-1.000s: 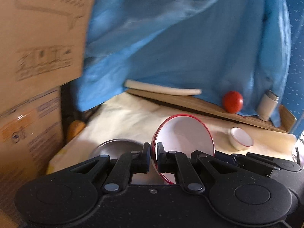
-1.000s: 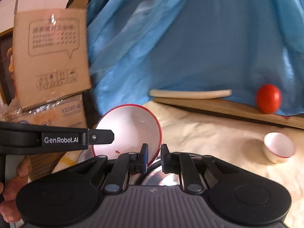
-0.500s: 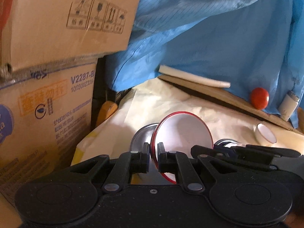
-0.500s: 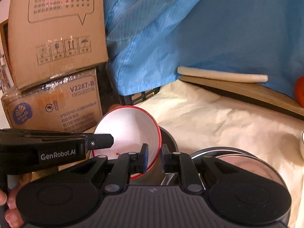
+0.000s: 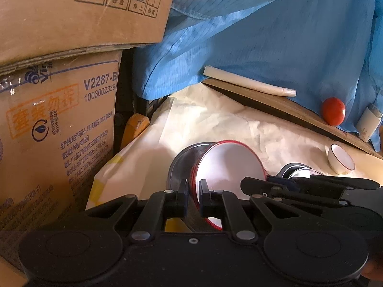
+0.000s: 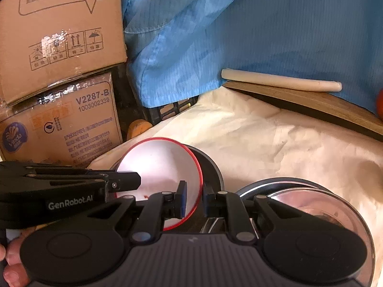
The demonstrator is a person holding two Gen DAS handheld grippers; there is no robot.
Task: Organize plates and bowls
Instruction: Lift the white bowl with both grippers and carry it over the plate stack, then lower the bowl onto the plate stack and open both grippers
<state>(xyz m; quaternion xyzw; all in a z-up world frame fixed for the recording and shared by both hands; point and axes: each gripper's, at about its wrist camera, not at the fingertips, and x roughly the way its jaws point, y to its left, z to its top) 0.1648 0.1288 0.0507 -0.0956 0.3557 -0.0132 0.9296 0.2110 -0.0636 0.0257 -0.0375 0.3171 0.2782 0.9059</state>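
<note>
A white bowl with a red rim [image 5: 229, 165] hangs tilted, its opening turned toward both cameras, between my two grippers. My left gripper [image 5: 193, 198] is shut on its left rim. On the opposite rim my right gripper [image 6: 194, 201] is shut, one pad inside the white bowl [image 6: 160, 165] and one outside. The bowl sits low over a grey metal bowl [image 5: 180, 165] on the cream cloth; whether they touch I cannot tell. The left gripper's tip [image 6: 129, 181] shows in the right wrist view, and the right gripper [image 5: 253, 184] shows in the left wrist view.
Stacked metal plates [image 6: 311, 205] lie right of the metal bowl [image 6: 211, 165]. A small red-rimmed cup [image 5: 341, 159], a tomato [image 5: 333, 111], a white bottle [image 5: 368, 125] and a rolling pin [image 5: 249, 86] on a wooden board [image 5: 287, 110] stand behind. Cardboard boxes [image 5: 59, 119] wall the left.
Both grippers have carried the bowl leftward and down, from above the cloth to just over the metal bowl. The boxes have come closer. Both grips are unchanged.
</note>
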